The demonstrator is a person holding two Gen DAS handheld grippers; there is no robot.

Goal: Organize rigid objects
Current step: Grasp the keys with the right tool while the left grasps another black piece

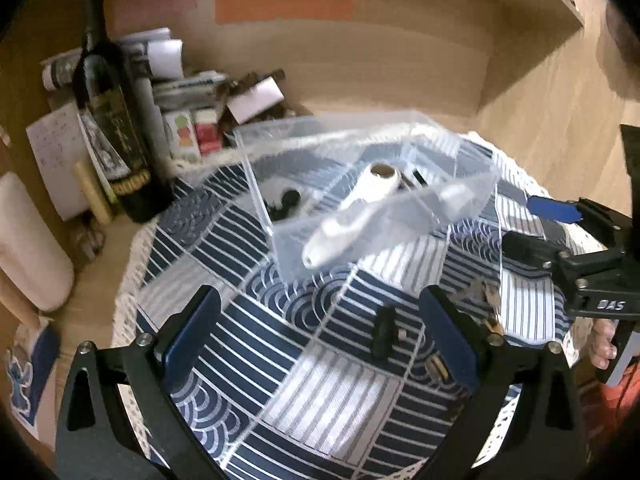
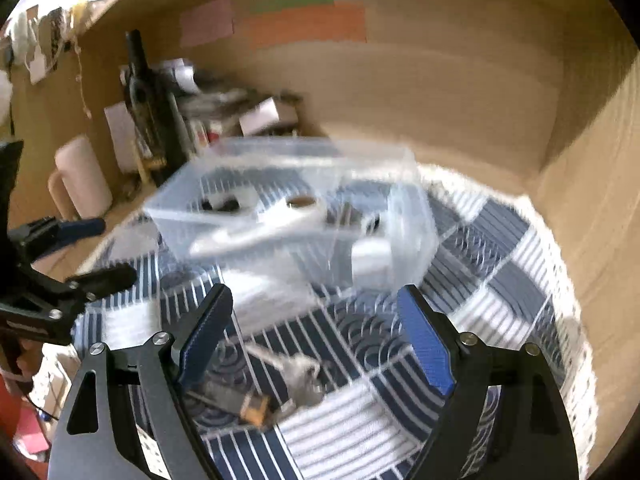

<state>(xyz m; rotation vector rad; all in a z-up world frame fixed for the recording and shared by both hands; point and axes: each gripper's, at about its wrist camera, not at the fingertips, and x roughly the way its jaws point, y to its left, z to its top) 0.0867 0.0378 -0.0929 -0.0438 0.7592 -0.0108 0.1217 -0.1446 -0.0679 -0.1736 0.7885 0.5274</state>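
A dark bottle [image 1: 108,104] stood far left, off the cloth [image 1: 280,360]. The left gripper [image 1: 320,336] hung empty, fingers wide apart, over the cloth, a small black part [image 1: 385,334] lying between them. Ahead sat the clear bin [image 1: 360,200], already holding a white tool [image 1: 352,216]. The right gripper [image 2: 316,344], also spread and empty, hovered above a blurred metal piece [image 2: 300,372] and an orange-tipped one [image 2: 248,402]. Judged step: picking loose items. Next, each gripper should lower and close on its piece.
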